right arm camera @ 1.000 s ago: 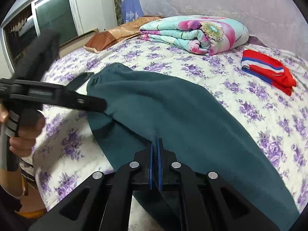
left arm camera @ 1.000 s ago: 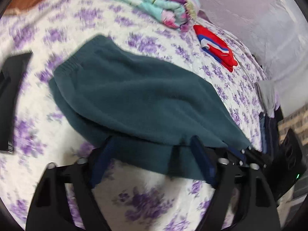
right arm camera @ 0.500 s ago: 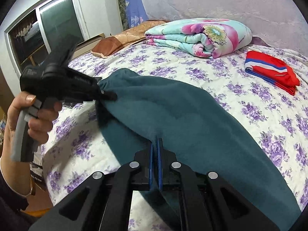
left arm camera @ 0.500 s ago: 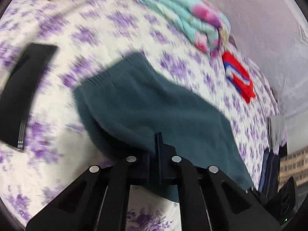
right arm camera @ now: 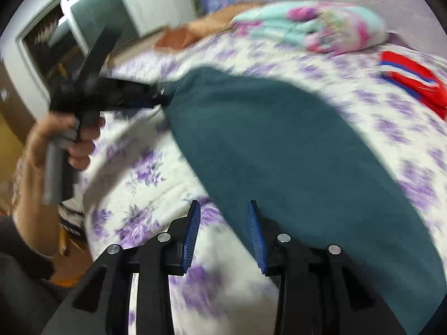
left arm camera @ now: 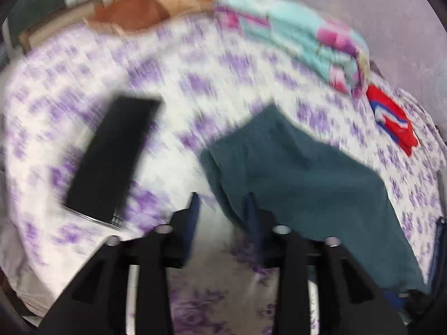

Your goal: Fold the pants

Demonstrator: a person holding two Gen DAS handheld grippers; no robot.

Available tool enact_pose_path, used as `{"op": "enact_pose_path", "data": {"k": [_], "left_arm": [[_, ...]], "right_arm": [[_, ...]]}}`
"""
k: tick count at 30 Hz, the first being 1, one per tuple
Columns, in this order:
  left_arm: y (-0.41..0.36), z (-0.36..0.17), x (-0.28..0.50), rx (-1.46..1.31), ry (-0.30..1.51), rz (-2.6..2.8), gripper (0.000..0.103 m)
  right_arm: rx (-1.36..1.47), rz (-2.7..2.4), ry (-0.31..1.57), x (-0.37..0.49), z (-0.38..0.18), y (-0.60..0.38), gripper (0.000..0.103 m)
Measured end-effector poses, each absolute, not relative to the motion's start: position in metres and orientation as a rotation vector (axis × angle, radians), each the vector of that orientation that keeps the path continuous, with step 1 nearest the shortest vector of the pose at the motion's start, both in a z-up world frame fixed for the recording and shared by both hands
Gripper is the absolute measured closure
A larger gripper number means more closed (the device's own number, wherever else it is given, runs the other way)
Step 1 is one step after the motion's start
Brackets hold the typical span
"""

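Bed with a purple-flowered quilt (right arm camera: 134,195) filling both views, heavily blurred. On it, dark teal pants (right arm camera: 279,145) spread flat with one layer laid over another, long axis running from the far left corner, by the waistband end, down to the near right and out past the frame edge. In the left wrist view the same pants (left arm camera: 307,184) lying to the right of centre, the near left edge dropping toward the fingers.

Beyond the pants, toward the far side: a folded floral blanket (right arm camera: 315,25), a folded red, white and blue garment (right arm camera: 413,81) at the far right, an orange-brown pillow (left arm camera: 134,14) at the head of the bed. To the left of the pants, well apart, a flat black device (left arm camera: 111,156) resting on the quilt.

Right gripper (right arm camera: 223,231) at the near edge of the pants, jaws opening, blue pads apart; cloth edge just beside the right-hand pad, bare quilt showing in the gap, nothing pinched. Left gripper (right arm camera: 156,96) up at the far left corner, held in a hand (right arm camera: 69,136), tip at the cloth edge; in its own view (left arm camera: 222,217) jaws opening too, a strip of teal edge by the right-hand finger, no grip visible.

Probably a fold just laid down and both tools letting go. Next fold likely across the long axis, so far left end toward near right or the reverse; left gripper nearer the waistband end, right gripper nearer the middle of the near edge. Leg-end corner out of view, so reach there uncertain.
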State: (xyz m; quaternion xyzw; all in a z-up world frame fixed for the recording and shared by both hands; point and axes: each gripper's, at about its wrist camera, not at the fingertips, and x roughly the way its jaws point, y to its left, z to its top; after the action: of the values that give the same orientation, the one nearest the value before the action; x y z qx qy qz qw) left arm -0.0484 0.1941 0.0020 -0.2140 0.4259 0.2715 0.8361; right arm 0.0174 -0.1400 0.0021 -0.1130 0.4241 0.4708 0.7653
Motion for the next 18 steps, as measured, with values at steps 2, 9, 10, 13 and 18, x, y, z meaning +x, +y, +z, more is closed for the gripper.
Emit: {"op": "enact_pose_path", "data": {"k": [2,9,10,13,18], "left_arm": [[0.187,0.021,-0.055,-0.380,0.830,0.580,0.050],[0.145,0.010,-0.021,-0.238,0.864,0.410,0.035],[0.140,0.002,-0.014,-0.217,0.895,0.393,0.035],[0.134,-0.022,0.002,-0.142,0.989,0.434,0.034],[0.152,-0.021,-0.002,-0.107,1.000,0.551,0.030]], "right_arm": [[-0.173,0.852,0.886,0.032,0.011,-0.199,0.068],[0.125,0.217,0.880,0.036,0.004,-0.415,0.061],[0.150,0.179,0.883,0.030,0.000,-0.434,0.061],[0.140,0.156,0.975,0.017,-0.023,-0.453,0.063],[0.050,0.079,0.974,0.002,-0.021,-0.457,0.069]]}}
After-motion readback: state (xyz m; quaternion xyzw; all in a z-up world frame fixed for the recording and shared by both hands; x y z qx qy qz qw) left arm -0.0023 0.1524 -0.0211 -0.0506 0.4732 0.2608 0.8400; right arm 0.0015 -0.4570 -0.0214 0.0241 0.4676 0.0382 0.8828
